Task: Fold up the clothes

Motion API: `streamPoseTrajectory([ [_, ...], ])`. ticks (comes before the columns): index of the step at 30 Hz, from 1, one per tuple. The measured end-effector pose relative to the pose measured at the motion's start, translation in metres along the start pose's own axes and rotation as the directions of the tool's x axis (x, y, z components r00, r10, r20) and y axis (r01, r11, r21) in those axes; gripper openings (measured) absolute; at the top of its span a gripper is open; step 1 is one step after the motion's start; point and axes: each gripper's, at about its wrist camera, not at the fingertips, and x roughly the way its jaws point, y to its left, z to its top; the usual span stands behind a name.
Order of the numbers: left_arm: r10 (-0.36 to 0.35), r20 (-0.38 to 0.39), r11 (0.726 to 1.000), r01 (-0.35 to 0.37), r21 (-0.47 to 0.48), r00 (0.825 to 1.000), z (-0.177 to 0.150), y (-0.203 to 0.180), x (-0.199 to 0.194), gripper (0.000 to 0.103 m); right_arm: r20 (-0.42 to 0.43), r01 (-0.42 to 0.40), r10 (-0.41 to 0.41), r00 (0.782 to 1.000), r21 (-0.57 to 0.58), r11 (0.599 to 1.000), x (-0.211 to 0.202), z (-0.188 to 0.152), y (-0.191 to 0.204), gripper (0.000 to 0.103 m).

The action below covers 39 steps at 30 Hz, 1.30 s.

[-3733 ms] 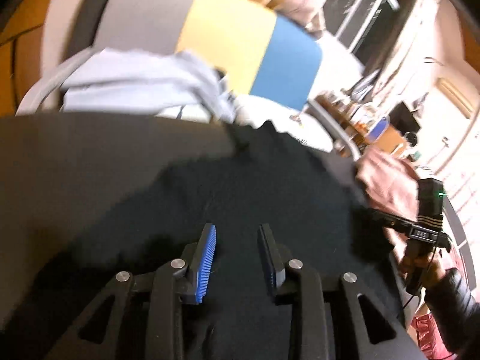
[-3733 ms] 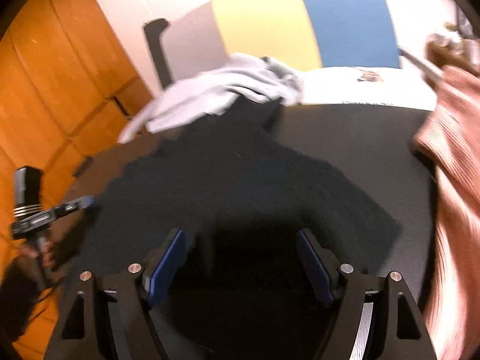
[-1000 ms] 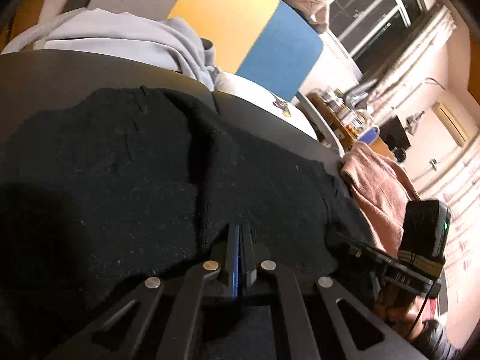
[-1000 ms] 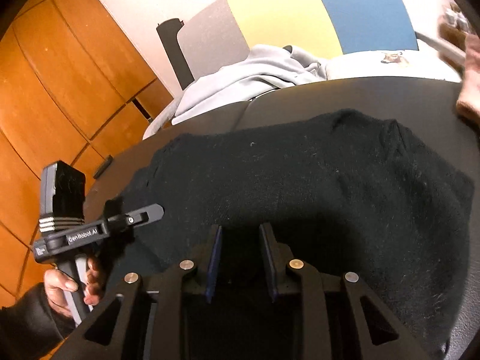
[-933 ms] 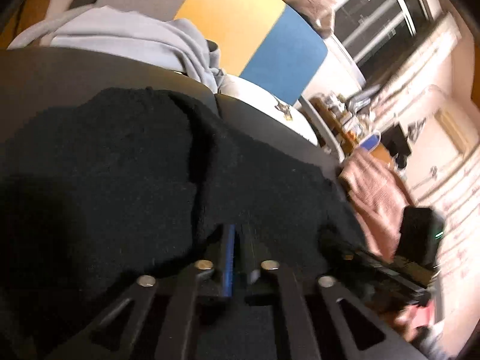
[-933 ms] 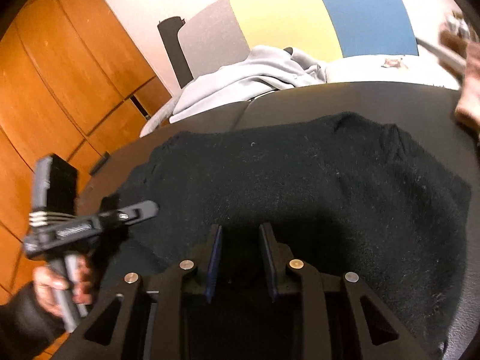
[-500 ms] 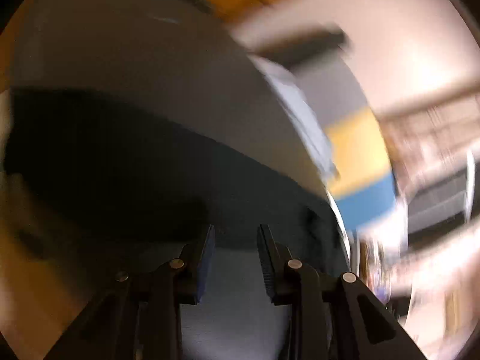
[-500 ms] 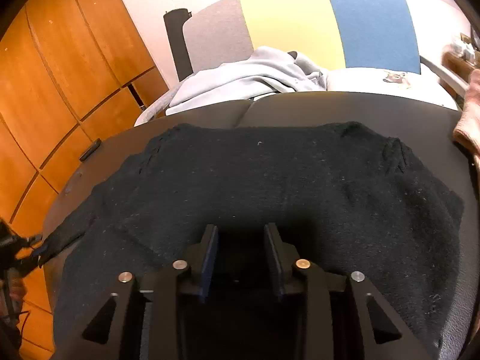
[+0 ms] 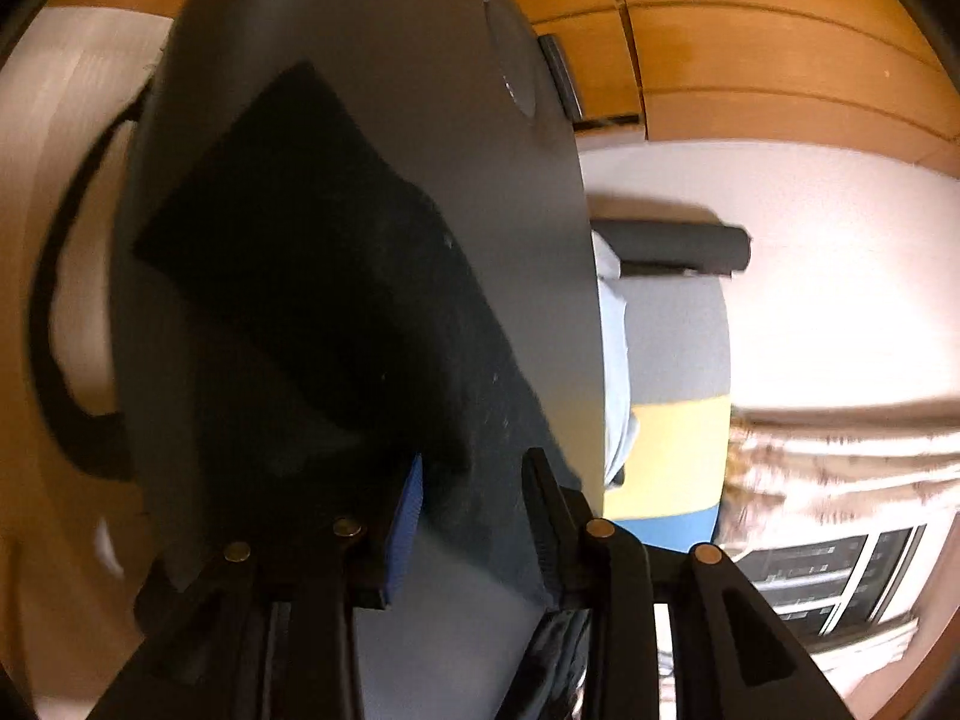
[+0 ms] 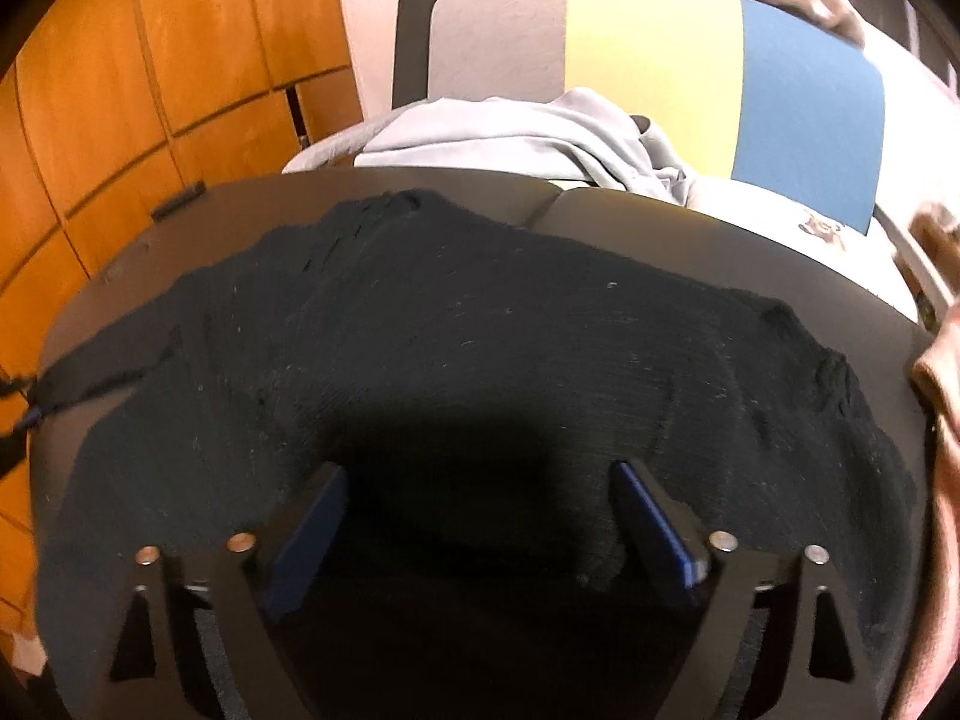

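Sweater, black (image 10: pixel 480 348), lay spread across the dark round table (image 10: pixel 690 228), filling the middle of the right wrist view from the left edge to the right edge, its long axis running side to side across the frame. And the right claw (image 10: pixel 480 516) sat low at the bottom centre, right over the near hem, jaws having just swung wide apart with nothing pinched between them; cloth lay under the gap, not in it. Over on the left wrist view, the frame was rolled on its side, and the sweater's sleeve (image 9: pixel 288 228) stretched from the bottom centre up toward the upper left, ending in a squared cuff. The left claw (image 9: pixel 474 498) had just been opening too, partway, with the sleeve's edge lying between the blue pads (image 9: pixel 408 510) but not squeezed, as far as could be made out. In the right view that same sleeve tapered off at the far left edge, so the left hand looked the nearer one for folding it inward across the body. Behind the table, a pale grey garment (image 10: pixel 516 138) was heaped on the striped chair (image 10: pixel 654 54), and a pink garment (image 10: pixel 942 360) poked in at the right edge.
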Motion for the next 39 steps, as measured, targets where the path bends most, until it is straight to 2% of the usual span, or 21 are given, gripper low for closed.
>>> streamPoseTrajectory([
  [2,0.020,0.018,1.000,-0.020,0.002,1.000,0.002,-0.005,0.005,0.031,-0.003,0.002,-0.002,1.000,-0.004,1.000,0.001,-0.001,0.000,0.096],
  [3,0.045,0.020,0.999,-0.046,0.019,0.999,0.003,-0.009,0.007,0.018,-0.004,0.003,-0.003,1.000,-0.006,1.000,0.001,-0.001,0.000,0.096],
  [5,0.049,0.021,0.999,-0.050,0.007,0.999,0.007,-0.013,0.017,0.006,-0.005,0.001,-0.001,1.000,-0.006,1.000,0.001,-0.001,0.001,0.097],
  [7,0.050,0.021,0.999,-0.050,-0.009,0.999,0.011,-0.018,0.026,0.006,-0.007,0.003,-0.003,1.000,-0.009,1.000,0.002,-0.001,0.001,0.098],
  [9,0.017,0.024,1.000,-0.017,0.014,1.000,0.009,-0.037,0.040,0.005,-0.009,0.007,-0.007,1.000,-0.012,1.000,0.002,-0.001,0.002,0.099],
  [12,-0.075,-0.013,0.991,0.076,0.109,0.997,-0.003,-0.088,0.066,0.005,-0.009,0.011,-0.011,1.000,-0.012,1.000,0.002,-0.002,0.002,0.100],
  [15,-0.147,-0.091,0.966,0.163,0.201,0.985,-0.027,-0.146,0.102,0.005,-0.007,0.008,-0.008,1.000,-0.009,1.000,0.002,-0.002,0.003,0.101],
  [17,-0.191,-0.165,0.940,0.228,0.252,0.968,-0.055,-0.184,0.124,0.005,-0.001,0.004,-0.004,1.000,-0.001,1.000,0.000,-0.003,0.002,0.101],
  [19,-0.205,-0.254,0.910,0.280,0.307,0.945,-0.090,-0.214,0.150,0.005,0.008,-0.004,0.003,1.000,0.013,1.000,0.000,-0.003,0.000,0.101],
  [21,-0.195,-0.352,0.874,0.326,0.361,0.915,-0.130,-0.238,0.179,0.005,0.024,-0.026,0.025,0.999,0.047,0.999,-0.003,-0.003,-0.005,0.101],
  [23,-0.176,-0.446,0.832,0.375,0.408,0.877,-0.170,-0.263,0.207,0.005,0.045,-0.065,0.061,0.997,0.090,0.994,-0.006,-0.004,-0.012,0.101],
  [26,-0.065,-0.561,0.777,0.395,0.490,0.825,-0.238,-0.272,0.253,0.005,0.075,-0.116,0.106,0.992,0.144,0.983,-0.009,-0.005,-0.021,0.101],
  [28,0.042,-0.609,0.740,0.385,0.551,0.792,-0.278,-0.264,0.278,0.007,0.096,-0.154,0.138,0.986,0.176,0.972,-0.011,-0.005,-0.027,0.101],
  [30,0.106,-0.626,0.725,0.371,0.580,0.772,-0.299,-0.247,0.282,0.020,0.117,-0.196,0.175,0.978,0.207,0.959,-0.012,-0.007,-0.033,0.101],
  [32,0.138,-0.639,0.719,0.367,0.590,0.756,-0.316,-0.225,0.269,0.023,0.140,-0.236,0.207,0.968,0.236,0.943,-0.013,-0.009,-0.039,0.101],
  [33,0.129,-0.641,0.725,0.369,0.582,0.757,-0.314,-0.219,0.264,0.026,0.151,-0.254,0.222,0.963,0.249,0.935,-0.014,-0.011,-0.041,0.101],
  [36,0.048,-0.640,0.766,0.383,0.516,0.767,-0.296,-0.191,0.228,0.030,0.169,-0.286,0.247,0.954,0.272,0.919,-0.014,-0.012,-0.045,0.101],
  [39,0.046,-0.592,0.766,0.352,0.538,0.804,-0.267,-0.176,0.196,0.030,0.153,-0.266,0.232,0.961,0.267,0.926,-0.014,-0.010,-0.040,0.101],
])
